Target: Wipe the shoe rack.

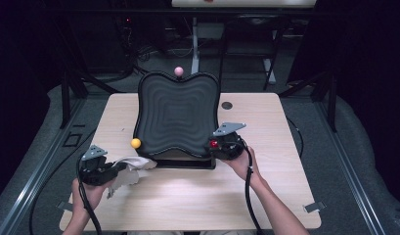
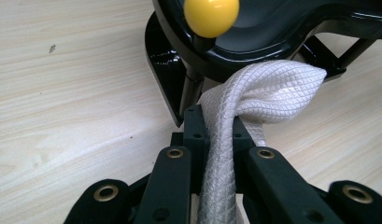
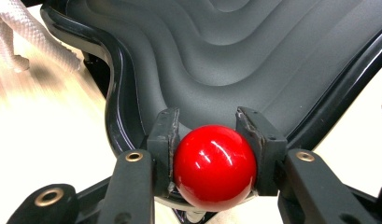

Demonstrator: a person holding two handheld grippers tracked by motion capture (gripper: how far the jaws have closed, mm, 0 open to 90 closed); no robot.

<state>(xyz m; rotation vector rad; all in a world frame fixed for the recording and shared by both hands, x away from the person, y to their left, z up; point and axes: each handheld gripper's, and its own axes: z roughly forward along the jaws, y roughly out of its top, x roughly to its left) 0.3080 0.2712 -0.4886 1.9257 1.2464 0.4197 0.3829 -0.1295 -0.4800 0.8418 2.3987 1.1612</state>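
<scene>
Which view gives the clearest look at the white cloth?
The left gripper view: the white cloth is close and sharp, pinched between the left tongs, its woven pattern plain. The high view shows it small, bunched by the black tray. The right gripper view catches a blurred piece at the top-left corner.
</scene>
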